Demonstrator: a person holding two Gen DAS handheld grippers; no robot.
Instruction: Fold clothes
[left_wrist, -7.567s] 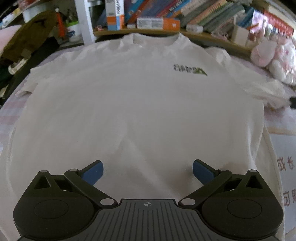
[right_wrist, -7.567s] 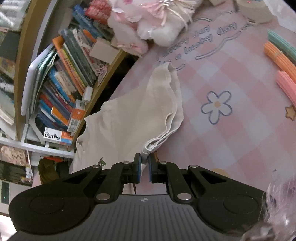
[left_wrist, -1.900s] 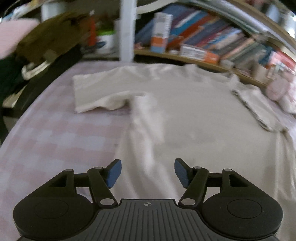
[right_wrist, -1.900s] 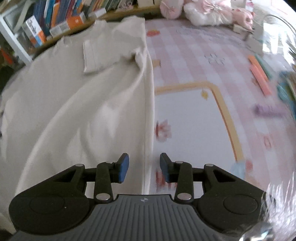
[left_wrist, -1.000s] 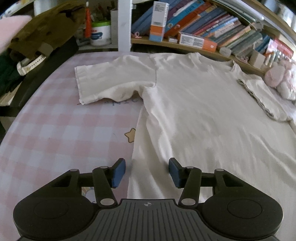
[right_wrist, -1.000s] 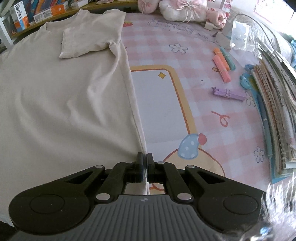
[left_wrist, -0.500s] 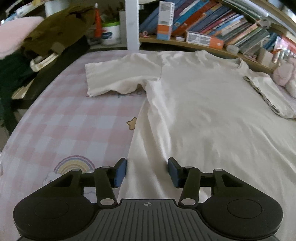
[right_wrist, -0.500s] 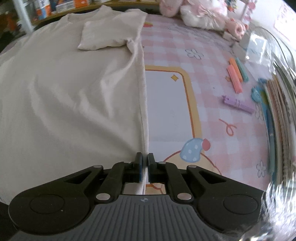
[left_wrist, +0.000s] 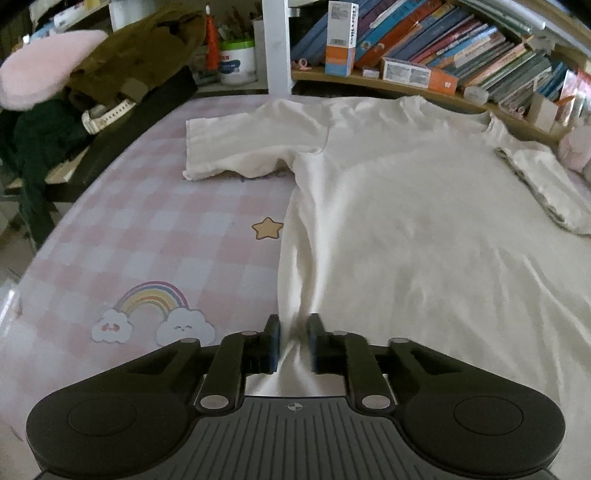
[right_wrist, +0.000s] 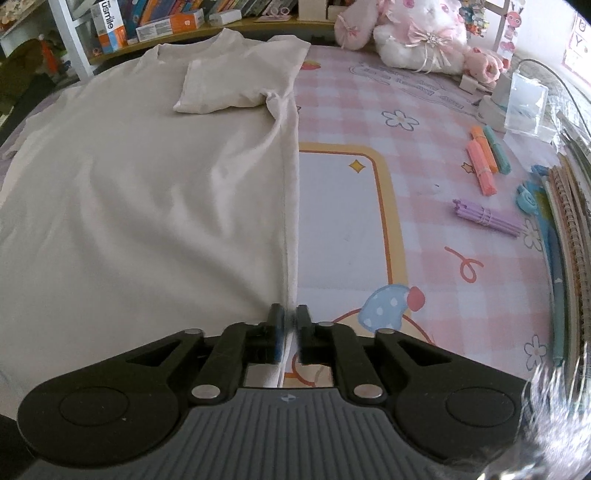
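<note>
A white T-shirt (left_wrist: 424, 221) lies flat on the pink checked table cover, collar toward the bookshelf. Its left sleeve (left_wrist: 240, 147) is spread out to the side; the right sleeve (right_wrist: 225, 88) is folded in over the chest. My left gripper (left_wrist: 293, 341) is shut on the shirt's left side edge near the hem, with bunched cloth between the pads. In the right wrist view the T-shirt (right_wrist: 147, 184) fills the left half, and my right gripper (right_wrist: 287, 332) is shut on its right side seam near the hem.
A bookshelf (left_wrist: 443, 55) runs along the far edge. Dark clothes and a pink cushion (left_wrist: 48, 81) sit at the left. To the right lie plush toys (right_wrist: 413, 40), markers (right_wrist: 484, 158), a purple bundle (right_wrist: 487, 216), a clear box (right_wrist: 524, 103) and stacked notebooks (right_wrist: 569, 221).
The left gripper's fingers have come together on the shirt's left edge, where they stood open half a second ago. The right gripper has stayed shut on the right seam.
</note>
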